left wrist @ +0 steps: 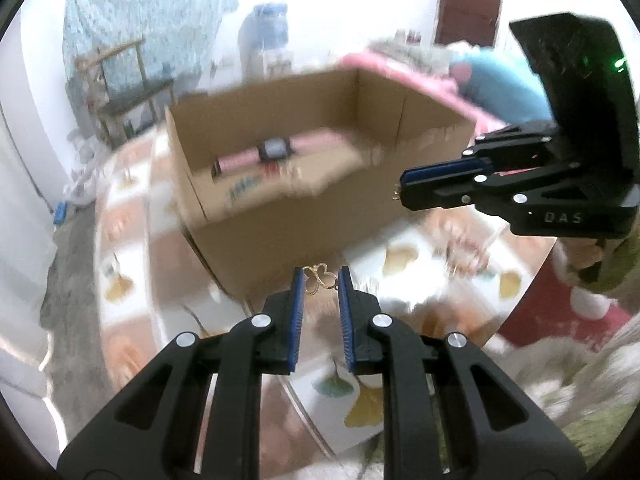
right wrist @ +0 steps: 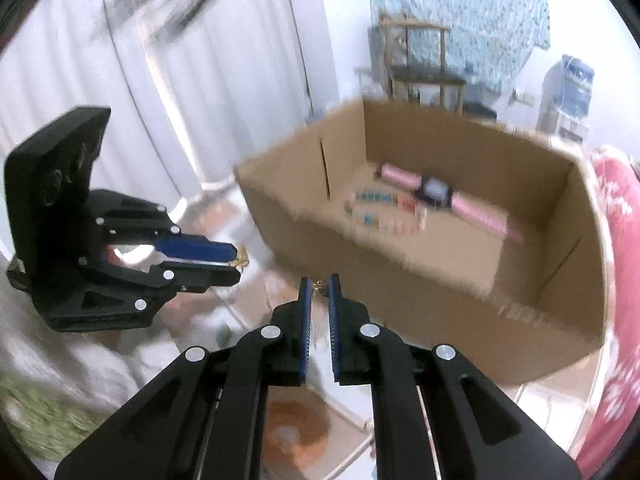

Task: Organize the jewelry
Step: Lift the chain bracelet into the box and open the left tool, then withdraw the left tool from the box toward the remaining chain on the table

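Observation:
My left gripper point(left wrist: 320, 275) is shut on a thin gold butterfly-shaped jewel point(left wrist: 325, 278) pinched at its blue fingertips, held above the table in front of an open cardboard box point(left wrist: 280, 232). My right gripper point(right wrist: 319, 281) is shut on a smaller gold piece point(right wrist: 319, 289) at its tips. Each gripper appears in the other's view: the right gripper point(left wrist: 402, 191) at the right, the left gripper point(right wrist: 237, 259) at the left. Inside the box point(right wrist: 400, 280) lie a pink-strapped watch point(right wrist: 436, 192) and a row of coloured beads point(right wrist: 376, 198).
The box stands on a table under a leaf-patterned cloth point(left wrist: 400, 260). More blurred small jewelry point(left wrist: 468, 256) lies on the cloth to the right. A pink cloth point(right wrist: 616, 240) hangs beside the box. Behind stand a wooden chair point(left wrist: 120, 80) and white curtains point(right wrist: 200, 80).

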A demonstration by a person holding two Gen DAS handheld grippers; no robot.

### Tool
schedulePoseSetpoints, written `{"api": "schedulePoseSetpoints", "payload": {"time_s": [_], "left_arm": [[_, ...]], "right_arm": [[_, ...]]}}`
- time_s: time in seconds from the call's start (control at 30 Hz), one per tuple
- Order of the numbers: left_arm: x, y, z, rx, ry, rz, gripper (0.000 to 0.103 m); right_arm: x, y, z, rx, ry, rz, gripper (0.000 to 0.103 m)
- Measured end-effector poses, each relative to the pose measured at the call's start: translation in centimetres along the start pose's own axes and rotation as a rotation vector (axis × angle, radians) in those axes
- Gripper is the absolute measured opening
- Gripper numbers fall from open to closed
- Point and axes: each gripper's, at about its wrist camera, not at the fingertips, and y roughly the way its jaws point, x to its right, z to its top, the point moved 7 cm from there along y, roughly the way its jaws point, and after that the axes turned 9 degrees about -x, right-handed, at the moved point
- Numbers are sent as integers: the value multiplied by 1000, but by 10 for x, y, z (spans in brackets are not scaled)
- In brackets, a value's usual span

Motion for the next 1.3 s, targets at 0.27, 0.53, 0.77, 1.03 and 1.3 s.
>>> {"api": "schedulePoseSetpoints", "payload": {"time_s": [0.27,0.53,0.77,1.03,1.3], "left_arm": [[-31,-7,85,35,48,-11,16],[-23,82,116,-267,63,-187,16],[-5,131,126,-426,39,-227,16],[-7,154,144,-460,-21,-205,19],[-25,148,153,-445,-107,-242,33]], "right_arm": [[56,-3,70,-68,28,-14,9],[118,80,67,-481,102,-61,9],[133,101,58,-575,69,-137,9],[153,100,70,-553,89,-203,10],[164,84,79,-459,127,-194,25]]}}
